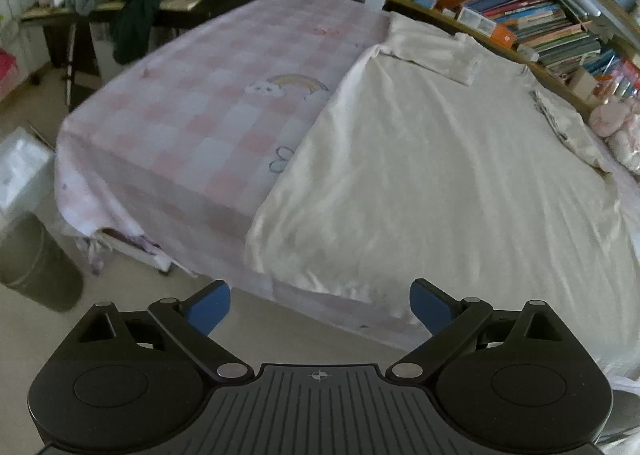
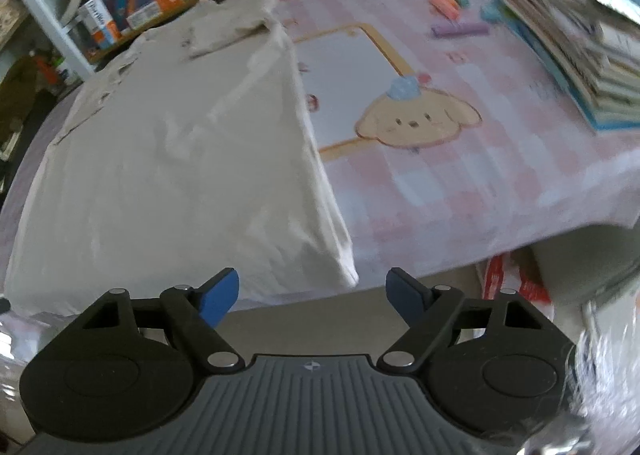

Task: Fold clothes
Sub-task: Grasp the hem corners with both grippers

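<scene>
A cream white garment [image 1: 440, 175] lies spread flat on a table covered with a pink checked cloth [image 1: 208, 123], its sleeves folded in at the far end. It also shows in the right wrist view [image 2: 180, 159]. My left gripper [image 1: 320, 307] is open and empty, just short of the garment's near left corner. My right gripper [image 2: 312, 295] is open and empty, just short of the garment's near right corner [image 2: 344, 271]. Neither touches the fabric.
A bookshelf [image 1: 520, 11] full of books runs along the far side. A stack of books [image 2: 580, 67] and pens [image 2: 460, 29] lie on the table's right part. A grey bin [image 1: 36, 263] stands on the floor at left. A cluttered desk [image 1: 168, 3] stands beyond.
</scene>
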`<control>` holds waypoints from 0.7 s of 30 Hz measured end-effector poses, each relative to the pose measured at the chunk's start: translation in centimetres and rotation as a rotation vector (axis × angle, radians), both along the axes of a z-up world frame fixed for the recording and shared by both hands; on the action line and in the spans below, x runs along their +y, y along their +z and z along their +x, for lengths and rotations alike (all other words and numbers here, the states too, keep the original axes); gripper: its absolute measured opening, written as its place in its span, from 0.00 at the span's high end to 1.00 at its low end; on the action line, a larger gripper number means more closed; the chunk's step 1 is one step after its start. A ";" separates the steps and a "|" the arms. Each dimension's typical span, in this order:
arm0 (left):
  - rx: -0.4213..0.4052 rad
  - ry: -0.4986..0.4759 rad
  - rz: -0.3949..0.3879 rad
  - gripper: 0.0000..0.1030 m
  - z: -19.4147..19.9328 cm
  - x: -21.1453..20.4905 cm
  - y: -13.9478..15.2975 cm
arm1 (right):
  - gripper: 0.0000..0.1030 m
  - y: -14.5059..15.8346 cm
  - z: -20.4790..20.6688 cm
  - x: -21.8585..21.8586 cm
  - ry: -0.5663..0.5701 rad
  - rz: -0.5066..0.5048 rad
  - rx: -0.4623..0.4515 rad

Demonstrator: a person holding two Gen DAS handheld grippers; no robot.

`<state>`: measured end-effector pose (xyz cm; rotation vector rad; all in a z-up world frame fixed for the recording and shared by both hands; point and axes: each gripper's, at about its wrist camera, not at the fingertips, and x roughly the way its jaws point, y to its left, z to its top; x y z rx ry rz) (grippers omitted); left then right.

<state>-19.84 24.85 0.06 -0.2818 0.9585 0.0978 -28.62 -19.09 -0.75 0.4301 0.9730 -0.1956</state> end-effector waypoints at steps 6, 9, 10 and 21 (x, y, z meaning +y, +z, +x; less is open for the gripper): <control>0.000 0.040 -0.121 0.07 0.1 1.8 -0.4 | 0.22 -0.2 -0.3 -2.1 -0.071 0.087 0.007; -0.008 0.048 -0.138 0.09 0.2 2.3 -0.5 | 0.22 -0.4 -0.2 -2.9 -0.100 0.132 0.013; -0.010 0.051 -0.145 0.09 0.3 2.4 -0.5 | 0.25 -0.4 -0.2 -3.0 -0.112 0.140 0.013; -0.016 0.152 -0.266 0.27 2.0 5.9 -1.9 | 0.33 -1.5 2.4 -3.7 -0.126 0.220 0.039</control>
